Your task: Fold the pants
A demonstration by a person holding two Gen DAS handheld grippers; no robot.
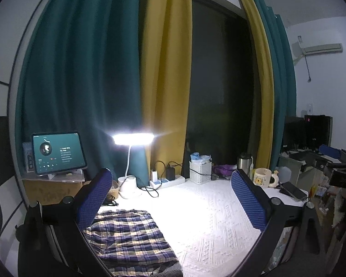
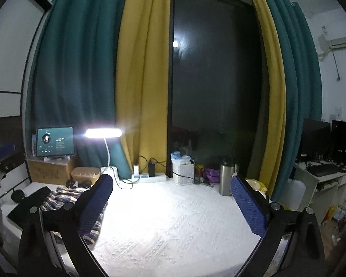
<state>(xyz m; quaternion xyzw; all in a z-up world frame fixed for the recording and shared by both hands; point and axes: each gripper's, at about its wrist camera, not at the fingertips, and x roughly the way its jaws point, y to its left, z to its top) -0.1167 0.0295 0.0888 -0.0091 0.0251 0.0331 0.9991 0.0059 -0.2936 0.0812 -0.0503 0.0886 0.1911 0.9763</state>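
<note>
The plaid pants lie as a compact, already-doubled bundle on the white textured table cover, at about seven o'clock in the left wrist view and at about eight o'clock in the right wrist view, near the table's left edge. The left gripper hangs above and just beside them with its jaws spread wide and nothing between the blue pads; its left finger overlaps the bundle's near corner in the picture, though whether it touches the cloth is hard to tell through the lens distortion. The right gripper is likewise released, empty, and looks out over bare cover, well apart from the pants.

The cloth looks like thin woven cotton: light, limp, not slippery, and nothing to break. It should drape and sag from wherever it is pinched, and layers may slide apart if only the top one is caught. Judging by the neat rectangular outline, the folding appears largely done; any further fold would call for pinching the full stack at two corners of one short edge, one gripper on each, and carrying that edge over flat.

The desk lamp at twelve o'clock glares hard on the cover. The mug at two o'clock and the power strip behind stand clear of the work.
</note>
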